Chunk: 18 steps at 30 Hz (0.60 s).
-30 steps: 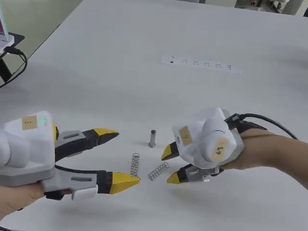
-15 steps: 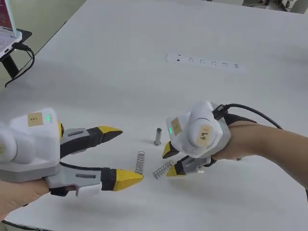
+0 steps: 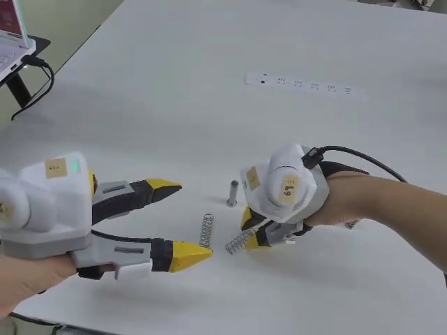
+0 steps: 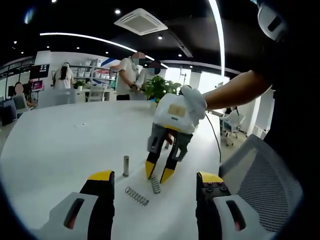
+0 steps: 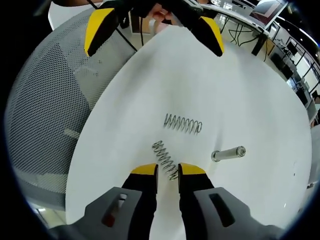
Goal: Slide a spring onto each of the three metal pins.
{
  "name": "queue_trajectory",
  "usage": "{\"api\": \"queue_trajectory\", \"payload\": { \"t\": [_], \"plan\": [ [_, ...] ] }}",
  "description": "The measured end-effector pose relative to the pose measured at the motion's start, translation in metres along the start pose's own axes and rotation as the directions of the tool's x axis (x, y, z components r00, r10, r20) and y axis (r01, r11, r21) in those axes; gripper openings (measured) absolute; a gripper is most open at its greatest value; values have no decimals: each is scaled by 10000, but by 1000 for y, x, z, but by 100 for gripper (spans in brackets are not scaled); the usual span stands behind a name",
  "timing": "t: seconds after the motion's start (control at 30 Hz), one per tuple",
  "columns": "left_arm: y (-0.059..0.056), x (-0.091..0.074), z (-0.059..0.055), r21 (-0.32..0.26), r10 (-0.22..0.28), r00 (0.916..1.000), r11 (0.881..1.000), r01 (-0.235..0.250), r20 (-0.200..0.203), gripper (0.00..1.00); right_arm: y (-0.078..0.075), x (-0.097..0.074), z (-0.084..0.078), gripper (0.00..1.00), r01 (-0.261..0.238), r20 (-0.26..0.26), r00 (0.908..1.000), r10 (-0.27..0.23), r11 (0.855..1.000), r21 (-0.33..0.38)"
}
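One spring point(image 5: 166, 159) is lying between my right gripper's point(image 5: 169, 170) narrowly parted jaws, lined up for pinching; I am hovering my left gripper point(image 3: 193, 220) wide open near the pin point(image 5: 228, 153).

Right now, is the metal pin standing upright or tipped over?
Upright. The metal pin stands on end on the table, vertical in both the head and left gripper views.

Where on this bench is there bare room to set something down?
Bare table lies between the power strip and the pin, and beyond the left gripper. Crowded between the grippers: a loose spring, the pin, and the right gripper straddling a second spring.
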<state>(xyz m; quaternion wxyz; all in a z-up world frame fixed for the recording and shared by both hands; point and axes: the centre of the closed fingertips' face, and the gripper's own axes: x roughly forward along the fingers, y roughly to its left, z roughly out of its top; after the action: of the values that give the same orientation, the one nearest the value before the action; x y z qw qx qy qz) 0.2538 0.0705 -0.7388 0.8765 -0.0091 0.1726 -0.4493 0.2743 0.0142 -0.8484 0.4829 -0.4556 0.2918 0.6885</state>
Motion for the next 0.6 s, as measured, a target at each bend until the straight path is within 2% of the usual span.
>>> {"api": "queue_trajectory", "payload": {
  "t": [0.17, 0.6],
  "plan": [
    [1, 0, 0, -13, 37, 10000, 10000, -37, 8, 61, 1, 3, -6, 11, -40, -140, 9999, 40, 10000, -19],
    [-3, 5, -1, 3, -84, 9999, 10000, 84, -95, 61, 4, -1, -7, 9, 204, 215, 9995, -217, 9981, 585]
  ]
}}
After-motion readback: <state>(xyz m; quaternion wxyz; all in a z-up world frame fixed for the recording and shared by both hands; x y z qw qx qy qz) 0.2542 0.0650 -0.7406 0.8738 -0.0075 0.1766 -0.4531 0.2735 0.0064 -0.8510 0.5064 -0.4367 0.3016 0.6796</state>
